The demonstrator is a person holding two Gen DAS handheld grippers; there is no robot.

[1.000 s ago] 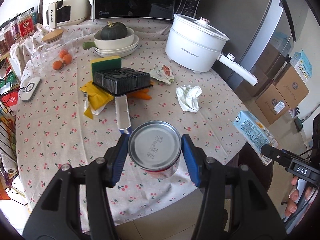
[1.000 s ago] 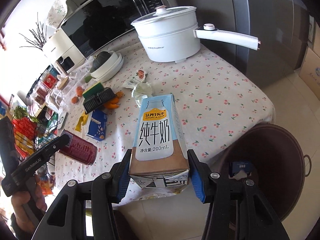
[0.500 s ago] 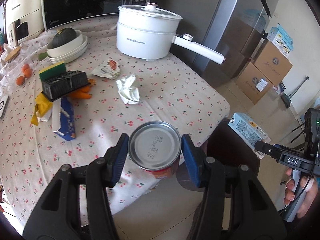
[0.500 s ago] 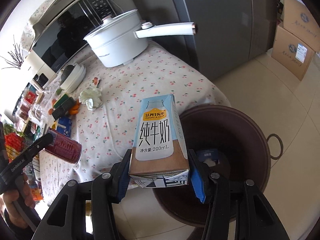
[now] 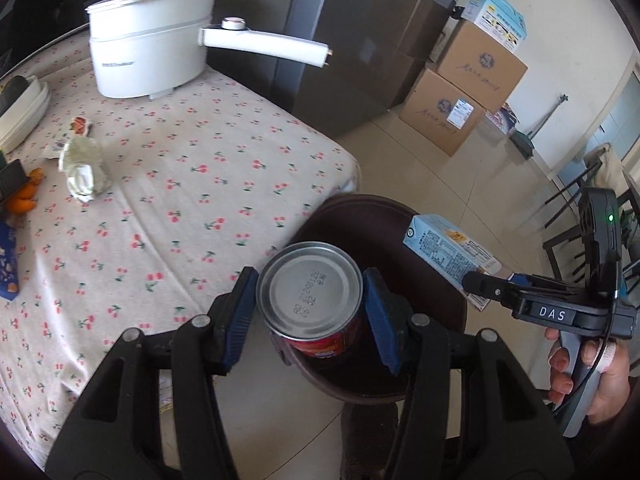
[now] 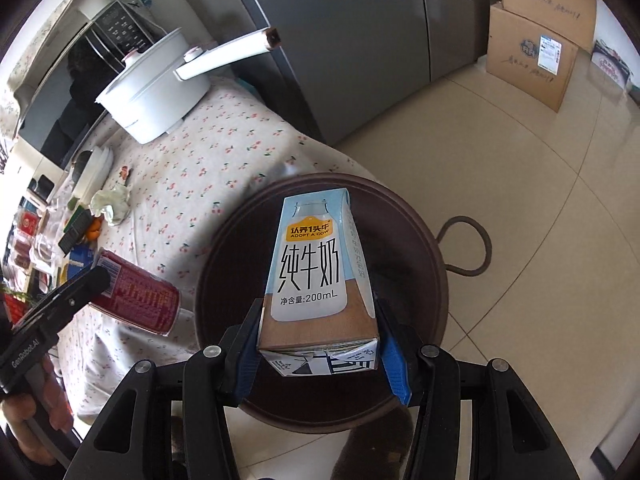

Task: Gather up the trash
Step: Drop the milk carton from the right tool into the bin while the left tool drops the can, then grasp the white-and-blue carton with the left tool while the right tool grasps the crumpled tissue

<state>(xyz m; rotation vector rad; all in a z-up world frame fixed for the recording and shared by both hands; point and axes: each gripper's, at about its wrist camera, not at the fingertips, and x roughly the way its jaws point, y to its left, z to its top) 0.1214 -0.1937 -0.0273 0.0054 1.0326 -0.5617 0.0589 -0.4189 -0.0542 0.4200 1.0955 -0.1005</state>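
Note:
My left gripper [image 5: 310, 300] is shut on a red tin can [image 5: 312, 296], its silver end facing the camera, held over the near rim of a dark brown round bin [image 5: 360, 216] on the floor beside the table. My right gripper [image 6: 318, 330] is shut on a light blue milk carton [image 6: 316, 268] and holds it above the bin [image 6: 416, 240]. The carton [image 5: 448, 248] and the right gripper's body also show at the right of the left wrist view. The can [image 6: 136, 292] hangs at the left of the right wrist view. A crumpled white paper [image 5: 82, 168] lies on the tablecloth.
A round table with a cherry-print cloth [image 5: 180, 184] carries a white pot with a long handle [image 5: 148, 60], stacked plates [image 5: 20, 108], a wrapper [image 5: 78, 126] and orange bits [image 5: 24, 196]. A grey fridge [image 5: 352, 40] and cardboard boxes [image 5: 460, 92] stand behind on the tiled floor.
Both grippers have swung right, off the table and toward the bin, still holding the can and the carton. The bin now lies directly under them.

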